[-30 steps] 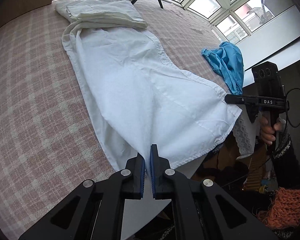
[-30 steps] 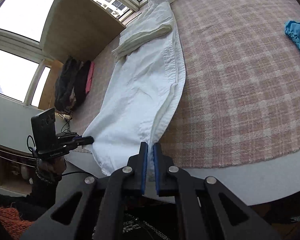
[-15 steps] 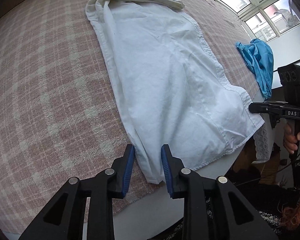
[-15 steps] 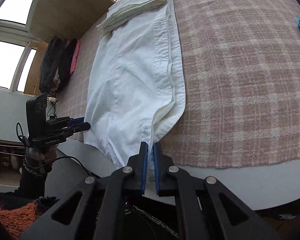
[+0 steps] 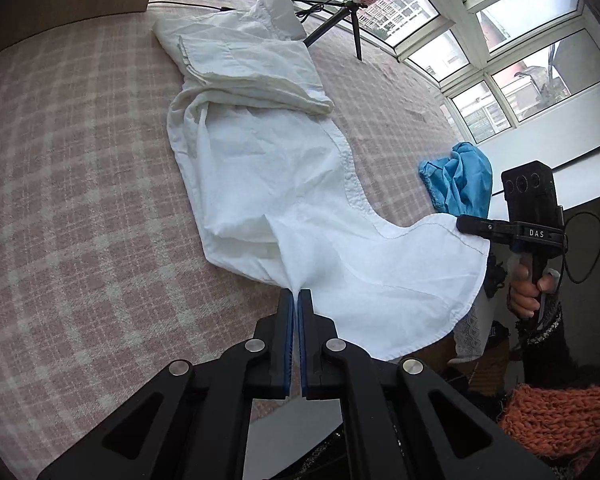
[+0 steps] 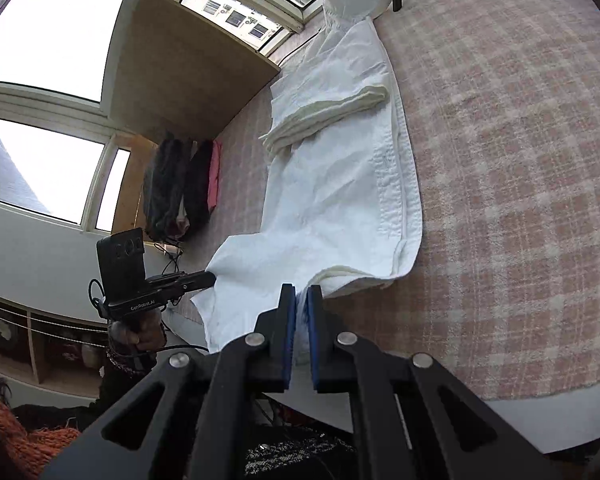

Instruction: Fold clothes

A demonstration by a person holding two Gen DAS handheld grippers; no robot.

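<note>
A long white shirt (image 5: 268, 168) lies lengthwise on the pink checked bed, its sleeves folded across the far end; it also shows in the right wrist view (image 6: 340, 184). My left gripper (image 5: 299, 294) is shut on the shirt's near hem at one corner. My right gripper (image 6: 301, 294) is shut on the hem's other corner; it shows at the right of the left wrist view (image 5: 466, 224). The hem is lifted off the bed between the two grippers, with a fold bunched under it.
A blue garment (image 5: 456, 184) lies near the bed's right edge. A ring-light tripod (image 5: 352, 20) stands at the far end. Dark and pink folded clothes (image 6: 180, 188) are stacked at the left beside a wooden panel (image 6: 180, 60). The bed's near edge (image 6: 540, 412) lies just below my grippers.
My left gripper, open around the hem half a second ago, has shut on it. Both grippers have lifted the hem and carried it toward the collar end.
</note>
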